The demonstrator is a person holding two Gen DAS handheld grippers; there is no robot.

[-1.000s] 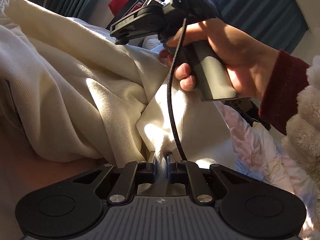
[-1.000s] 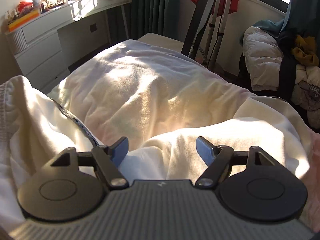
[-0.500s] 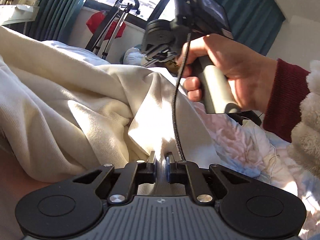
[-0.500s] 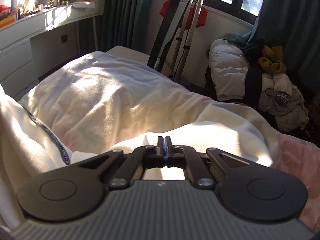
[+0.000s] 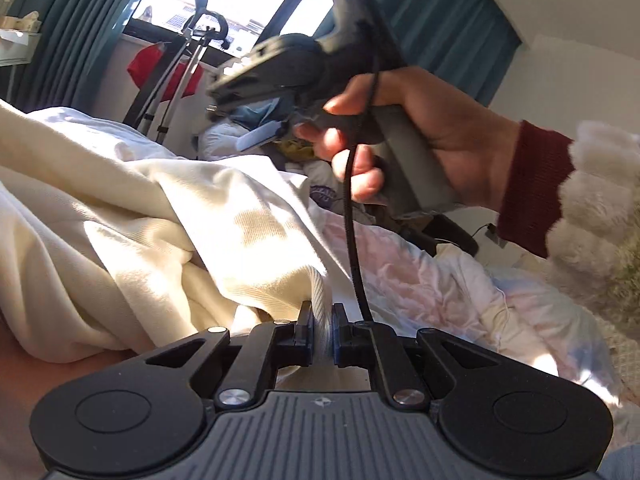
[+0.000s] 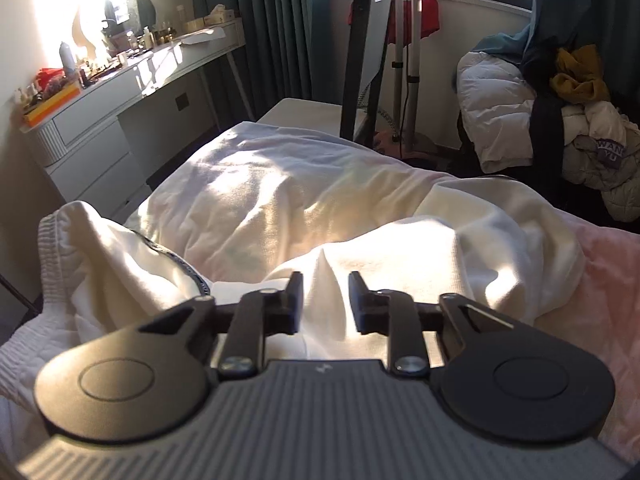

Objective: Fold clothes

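Observation:
A cream knitted garment (image 5: 140, 240) lies bunched on the bed. My left gripper (image 5: 322, 320) is shut on its ribbed edge, which rises as a thin strip between the pads. In the right wrist view the same cream garment (image 6: 480, 248) spreads over a white blanket (image 6: 280, 184). My right gripper (image 6: 326, 300) hovers over it, its jaws opening. A pinched peak of the cloth stands between the fingers (image 6: 294, 300), and the pads do not press on it. A hand (image 5: 420, 140) in a dark red cuff holds that right gripper up above the garment in the left wrist view.
A pink flowered duvet (image 5: 420, 272) covers the bed to the right. A black cable (image 5: 352, 220) hangs from the right gripper's handle. A white dressing table (image 6: 120, 100) stands at left. A tripod (image 6: 408, 60) and a heap of clothes (image 6: 560, 128) stand by the window.
The right gripper stood wide, shut on a fold of the cream cloth, then parted again, leaving a peak between its fingers; it rose. The left gripper lifted and rolled a little, keeping its grip.

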